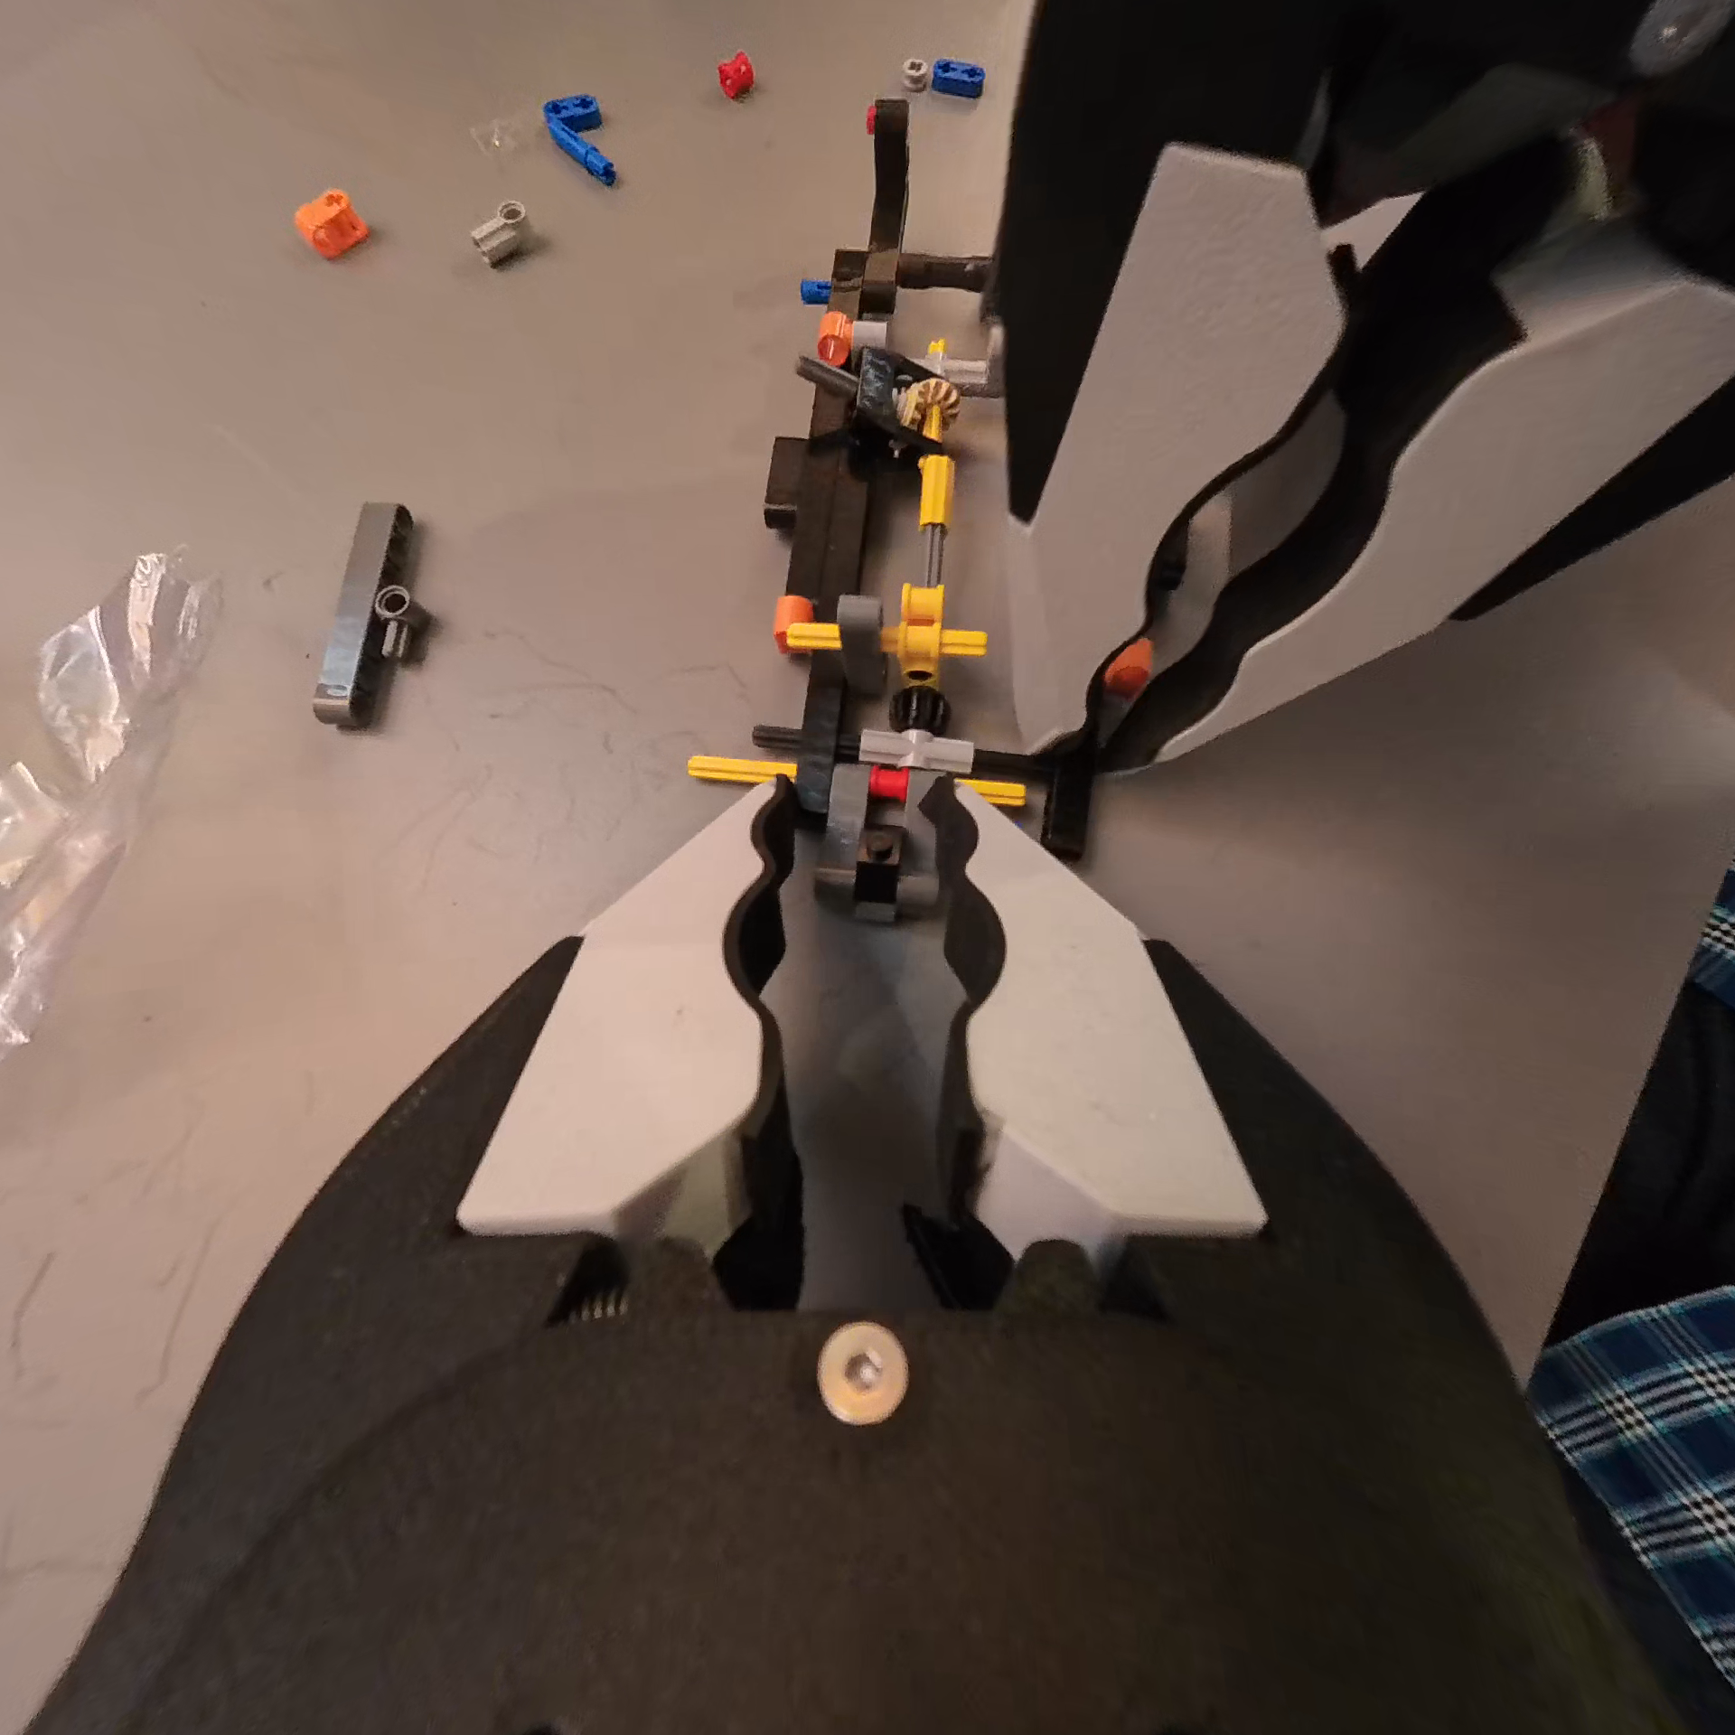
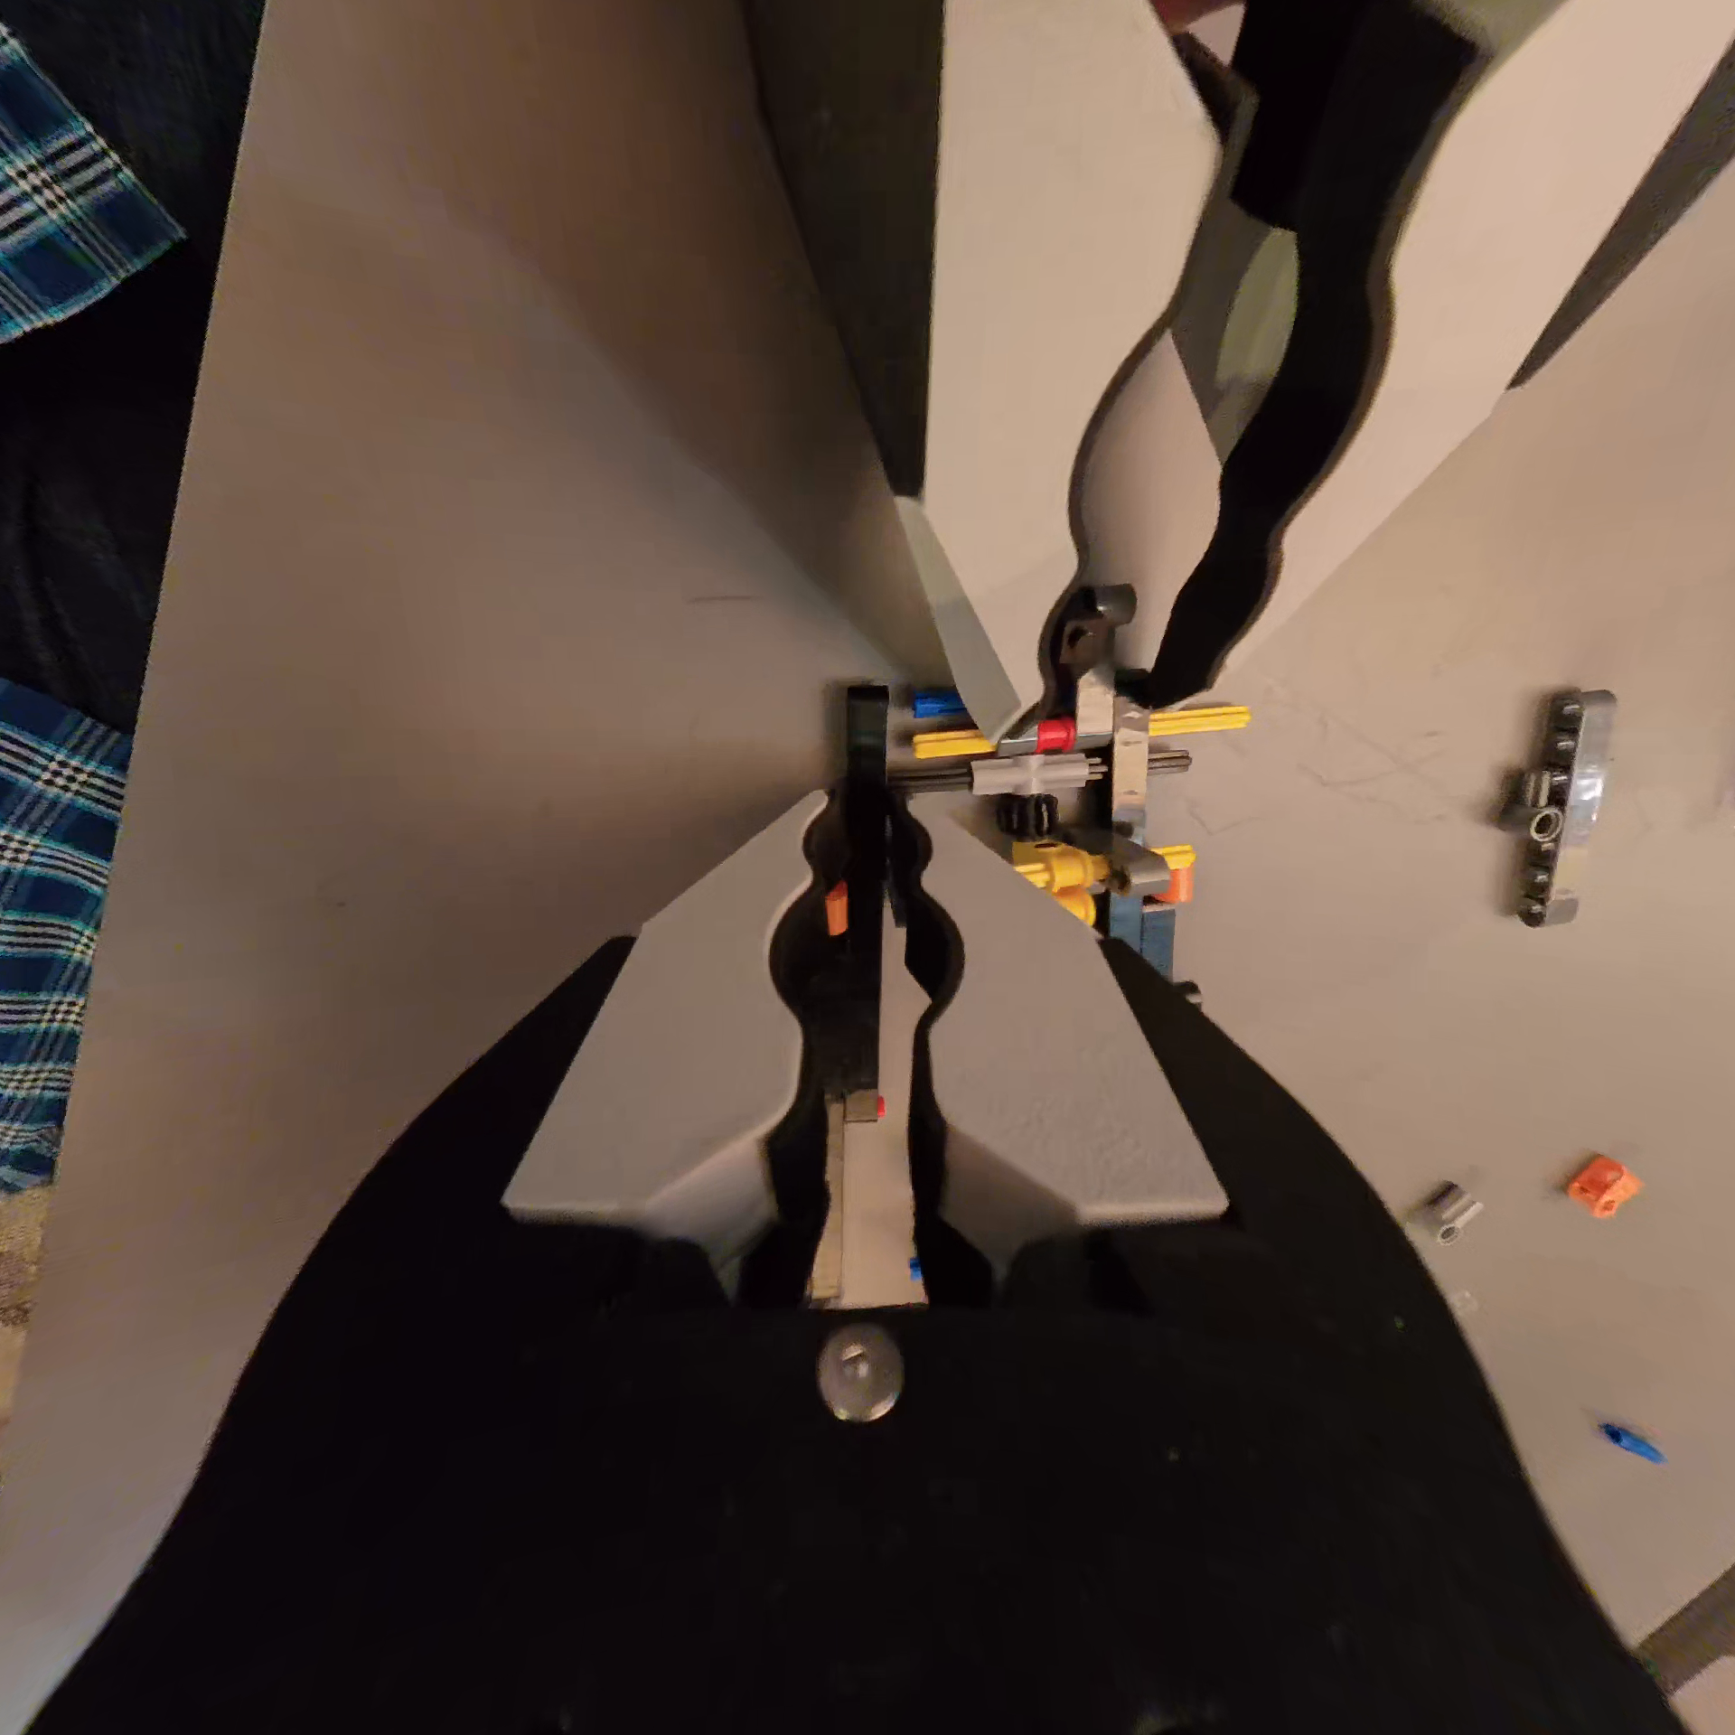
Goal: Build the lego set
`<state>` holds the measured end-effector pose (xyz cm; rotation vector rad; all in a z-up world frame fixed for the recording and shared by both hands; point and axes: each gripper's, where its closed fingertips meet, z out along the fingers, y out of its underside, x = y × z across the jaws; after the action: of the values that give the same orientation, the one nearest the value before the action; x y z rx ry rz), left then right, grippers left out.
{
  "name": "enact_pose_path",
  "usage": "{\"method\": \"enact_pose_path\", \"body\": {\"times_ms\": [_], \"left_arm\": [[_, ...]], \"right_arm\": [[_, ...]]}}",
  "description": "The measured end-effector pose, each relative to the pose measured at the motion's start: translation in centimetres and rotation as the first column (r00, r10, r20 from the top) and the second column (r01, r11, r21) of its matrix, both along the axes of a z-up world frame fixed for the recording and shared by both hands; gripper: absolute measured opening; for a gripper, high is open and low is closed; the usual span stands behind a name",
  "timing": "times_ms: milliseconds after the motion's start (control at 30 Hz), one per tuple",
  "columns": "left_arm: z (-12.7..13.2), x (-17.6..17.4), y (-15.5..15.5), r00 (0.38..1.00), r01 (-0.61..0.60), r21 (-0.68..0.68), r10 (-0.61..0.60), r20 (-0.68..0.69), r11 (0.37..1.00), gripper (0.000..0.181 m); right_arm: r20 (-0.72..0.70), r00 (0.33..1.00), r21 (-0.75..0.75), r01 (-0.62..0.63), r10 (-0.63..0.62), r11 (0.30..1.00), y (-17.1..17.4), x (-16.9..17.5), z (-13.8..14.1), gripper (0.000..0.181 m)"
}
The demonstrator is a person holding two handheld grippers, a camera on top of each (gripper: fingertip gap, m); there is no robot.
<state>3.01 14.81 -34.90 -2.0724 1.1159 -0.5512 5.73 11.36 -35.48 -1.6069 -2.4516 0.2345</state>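
In your left wrist view, your left gripper [image 1: 859,826] has its jaws narrowed onto the near grey-and-black end of the lego assembly [image 1: 873,526], which lies lengthwise on the grey table [image 1: 563,845] running away from you. Your right gripper [image 1: 1094,751] comes in from the upper right and hides the assembly's right side. Loose parts lie to the left: a dark grey beam [image 1: 361,615], an orange connector [image 1: 330,223], a bent blue piece [image 1: 577,136] and a crumpled clear bag [image 1: 84,713] cut off at the edge. In your right wrist view, your right gripper [image 2: 868,826] is clamped on the assembly's black side beam [image 2: 866,845], while your left gripper [image 2: 1094,695] covers the far end. Plaid fabric [image 2: 47,892] shows at the left; the beam's lower end is lost in shadow between the fingers.
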Motion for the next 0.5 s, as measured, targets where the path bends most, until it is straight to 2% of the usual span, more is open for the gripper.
{"method": "enact_pose_path", "body": {"times_ms": [67,300,333,500], "left_arm": [[0.0,0.1,-0.1,1.000,0.006,0.003,-0.006,-0.002,1.000,0.028],[0.2,0.2,-0.2,1.000,0.017,0.005,-0.018,0.010,1.000,0.028],[0.4,0.2,-0.3,1.000,0.021,0.009,-0.021,0.022,1.000,0.022],[1.0,1.2,-1.0,0.997,0.057,0.027,-0.058,0.051,0.998,0.035]], "right_arm": [[-0.002,1.000,0.026,-0.027,0.027,0.999,0.0,0.0,0.0,0.007],[-0.029,1.000,0.044,-0.009,0.010,0.999,-0.1,0.2,-0.1,0.006],[-0.029,0.999,0.050,-0.017,0.019,0.999,-0.2,0.3,-0.1,0.007],[-0.034,0.997,0.128,-0.057,0.062,0.990,-0.6,0.4,0.0,0.008]]}}
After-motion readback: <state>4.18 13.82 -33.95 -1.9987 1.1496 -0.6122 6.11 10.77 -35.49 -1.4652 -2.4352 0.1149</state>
